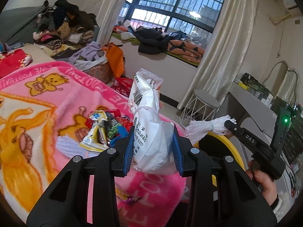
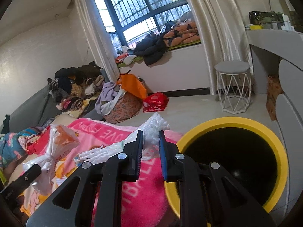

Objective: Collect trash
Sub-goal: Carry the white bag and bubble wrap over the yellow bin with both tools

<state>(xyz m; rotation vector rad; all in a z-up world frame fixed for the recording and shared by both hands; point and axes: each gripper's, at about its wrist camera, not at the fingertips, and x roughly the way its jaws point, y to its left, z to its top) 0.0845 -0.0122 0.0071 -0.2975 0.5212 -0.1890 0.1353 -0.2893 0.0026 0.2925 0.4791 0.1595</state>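
On the far left my pink blanket [image 1: 62, 94] covers the bed; its border lettering reads upside down as "LOVE FOOTBALL", beside printed yellow bears. A heap of crumpled snack wrappers [image 1: 103, 130] lies on it, their print too creased to read.

My left tool [image 1: 152, 149] pinches a white plastic bag [image 1: 149, 124] between its blue pads. The bag is twisted and knotted at its waist, stands upright above the bed, and carries a black barcode and lines of Chinese print I cannot make out.

Further right, my right tool [image 2: 151, 147] is pressed onto a white foam net sleeve [image 2: 151, 132], a stretchy mesh bundle whose loose ends stick out on both sides of the pads. From the left camera I can read "DAS" on that tool's side, with a green light on its body and my hand [image 1: 265, 181] around its grip.

Just beside and below it stands the yellow-rimmed bin [image 2: 246, 123], dark inside, hard against the bed's edge. Behind it are a grey stool [image 2: 232, 87] with white wire legs, pale curtains, a barred window and a window seat piled with clothes.
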